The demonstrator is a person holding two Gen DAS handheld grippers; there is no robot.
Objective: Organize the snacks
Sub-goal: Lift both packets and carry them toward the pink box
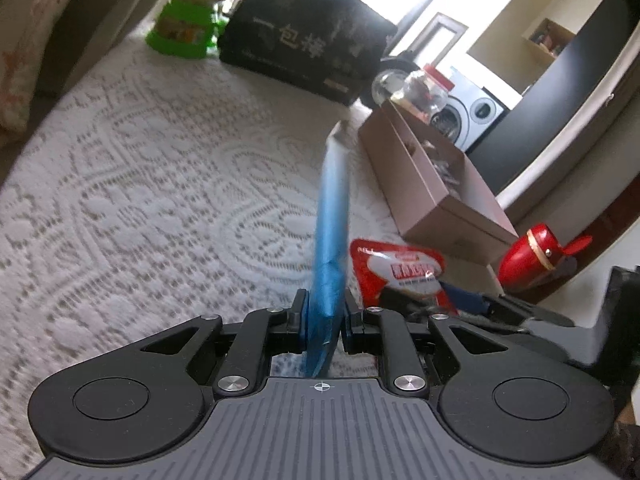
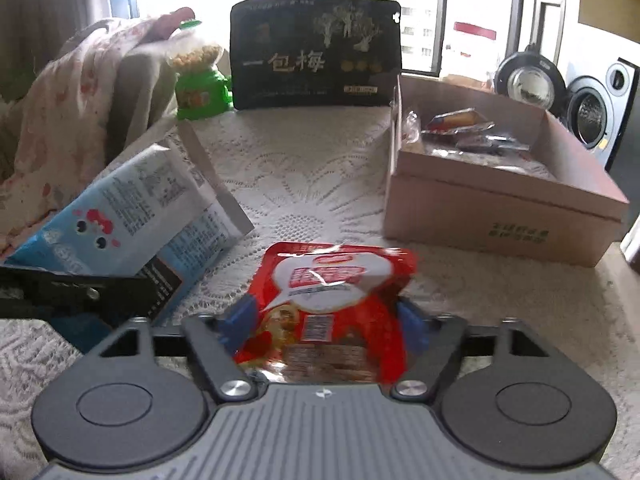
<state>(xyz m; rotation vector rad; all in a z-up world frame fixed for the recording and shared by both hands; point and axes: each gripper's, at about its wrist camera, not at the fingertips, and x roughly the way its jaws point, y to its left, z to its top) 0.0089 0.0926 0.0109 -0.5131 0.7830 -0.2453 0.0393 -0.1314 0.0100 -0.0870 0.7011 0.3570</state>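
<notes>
Blue foil, seen edge-on, runs up between the fingers of the left gripper [image 1: 324,320]: its jaws are pinched tight on the blue snack bag [image 1: 330,216], which the right wrist view shows as a wide flat pouch [image 2: 132,216] tilted over the lace tablecloth [image 2: 304,184], held by one edge, probably so it hangs clear of the table for carrying. The right gripper [image 2: 324,324] has the red snack packet [image 2: 328,300] between its blue pads, jaws about half apart; the packet fills the gap and looks pinched, though whether the pads press firmly I cannot tell. Both bags sit in front of the open cardboard box [image 2: 496,216], which already holds a few small wrapped snacks [image 2: 460,128], so it is likely where they belong. A black plum bag [image 2: 316,52] and a green snack jar [image 2: 202,84] stand upright at the back, beyond the box and apart from both grippers
</notes>
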